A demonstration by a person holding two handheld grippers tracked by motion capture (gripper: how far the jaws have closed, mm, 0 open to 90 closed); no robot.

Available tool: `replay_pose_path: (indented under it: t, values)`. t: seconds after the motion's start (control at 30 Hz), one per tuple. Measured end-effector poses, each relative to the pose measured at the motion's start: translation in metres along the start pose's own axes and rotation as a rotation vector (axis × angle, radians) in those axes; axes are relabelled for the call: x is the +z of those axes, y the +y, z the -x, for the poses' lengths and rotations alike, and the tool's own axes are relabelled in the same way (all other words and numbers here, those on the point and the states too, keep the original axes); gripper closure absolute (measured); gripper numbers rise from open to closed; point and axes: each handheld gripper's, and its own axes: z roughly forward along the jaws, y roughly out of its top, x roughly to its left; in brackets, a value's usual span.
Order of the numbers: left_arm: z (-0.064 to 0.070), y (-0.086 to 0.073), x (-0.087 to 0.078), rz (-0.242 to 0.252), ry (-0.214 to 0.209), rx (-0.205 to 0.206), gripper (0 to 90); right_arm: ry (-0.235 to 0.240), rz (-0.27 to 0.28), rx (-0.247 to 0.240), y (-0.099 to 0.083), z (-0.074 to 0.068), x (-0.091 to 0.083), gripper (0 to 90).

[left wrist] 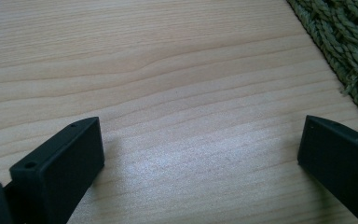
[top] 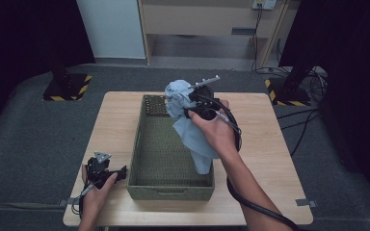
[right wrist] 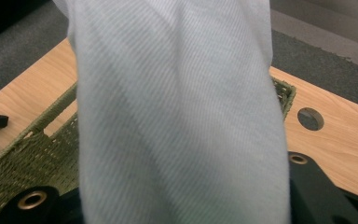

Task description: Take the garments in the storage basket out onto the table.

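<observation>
High view: right gripper (top: 192,103) raised over the far half of a woven green basket (top: 147,159), jaws clamped on a pale blue cloth (top: 188,127); soft, finely ribbed fabric, bunched at the top, hanging in a long fold down toward the basket's near right corner. Basket rectangular, open-topped, of coarse twisted cord, set mid-counter. Counter (top: 115,115) of light wood with visible grain, rounded corners. Left gripper (top: 107,173) low at the near left edge, just beside the basket's outer wall, jaws spread wide with bare wood between them. Left gripper view: two blocky black jaws well apart, rope weave of the basket (left wrist: 349,42) at upper right. Right gripper view: cloth (right wrist: 177,116) blocking most of the basket (right wrist: 28,158) and counter behind; a round hole (right wrist: 310,118) in the wood at right
</observation>
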Motion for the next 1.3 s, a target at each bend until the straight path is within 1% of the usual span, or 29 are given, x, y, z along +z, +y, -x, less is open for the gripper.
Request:
replay_pose_path:
  t: [0.2,0.37,0.63,1.03,1.1,1.3]
  values:
    - [0.0,0.0,0.0,0.0,0.0,0.0,0.0,-0.001,0.008,-0.004,0.001,0.003,-0.01,57.4]
    - [0.0,0.0,0.0,0.0,0.0,0.0,0.0,-0.011,0.013,-0.006,0.0,0.01,-0.02,57.4]
    - [0.0,0.0,0.0,0.0,0.0,0.0,0.0,0.001,0.025,0.016,-0.007,0.023,-0.027,57.4]
    - [0.0,0.0,0.0,0.0,0.001,0.001,0.0,-0.004,0.037,0.044,-0.016,0.05,-0.034,57.4]
    - [0.0,0.0,0.0,0.0,0.001,0.001,0.0,-0.009,0.041,0.044,-0.018,0.054,-0.035,57.4]
    - [0.0,0.0,0.0,-0.001,0.001,0.002,0.0,-0.028,0.04,0.068,-0.03,0.069,-0.036,57.4]
